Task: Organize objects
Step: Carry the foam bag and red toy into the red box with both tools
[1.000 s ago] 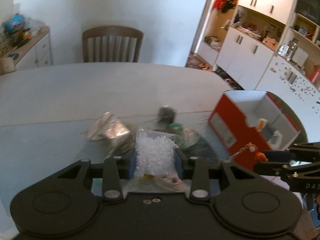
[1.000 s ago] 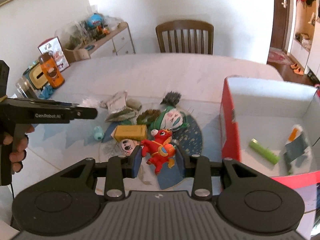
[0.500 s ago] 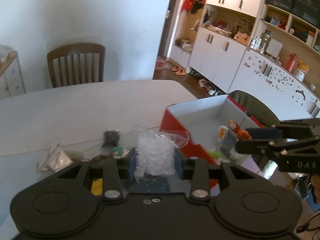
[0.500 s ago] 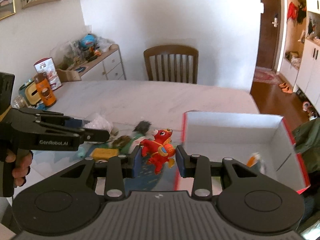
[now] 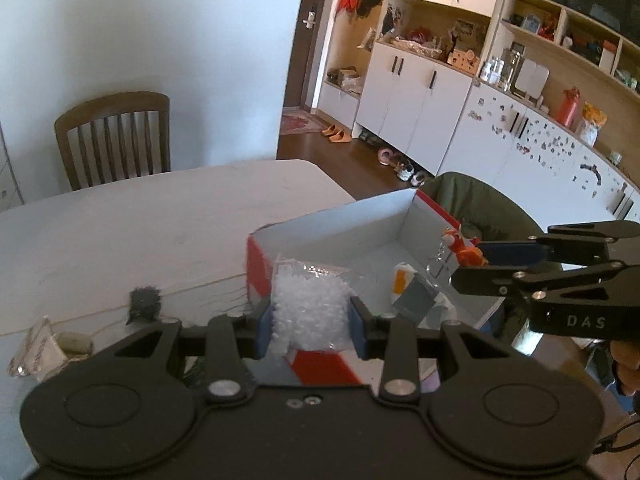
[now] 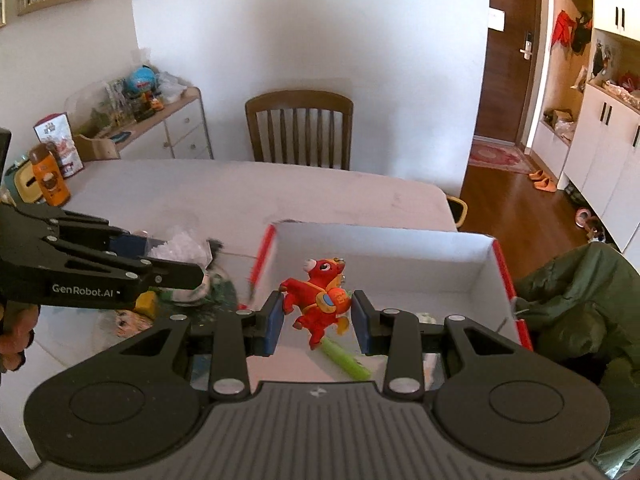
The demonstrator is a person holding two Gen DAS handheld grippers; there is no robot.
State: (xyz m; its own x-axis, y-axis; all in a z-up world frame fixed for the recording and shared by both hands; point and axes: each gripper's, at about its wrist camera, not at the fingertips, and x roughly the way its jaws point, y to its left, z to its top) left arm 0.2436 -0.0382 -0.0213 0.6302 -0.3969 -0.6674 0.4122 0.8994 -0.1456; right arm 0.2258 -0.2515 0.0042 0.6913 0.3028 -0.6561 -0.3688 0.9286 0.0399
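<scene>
Left tongs (image 5: 311, 320) are pinched on a bead bag (image 5: 308, 308): light, squishy, slippery, so grab mid-bag. Right tongs (image 6: 319, 317) clamp the rubbery red toy (image 6: 318, 300), both above the box (image 6: 400, 248).

- The left wrist camera sits just behind the left gripper (image 5: 311, 322). It looks forward and a bit down over the table (image 5: 120, 216), toward the white cupboards (image 5: 412, 92) on the far side.
- The right wrist camera sits just behind the right gripper (image 6: 318, 322). It looks forward and down, toward the chair (image 6: 299, 128) and the wall.
- Both cameras are close to the box (image 5: 340, 216), a little above it.
- Both views show the box (image 6: 384, 240), the table (image 6: 240, 192) and the chair (image 5: 114, 136).
- Each view shows the other gripper at its side: the right one (image 5: 472, 264) and the left one (image 6: 168, 258).
</scene>
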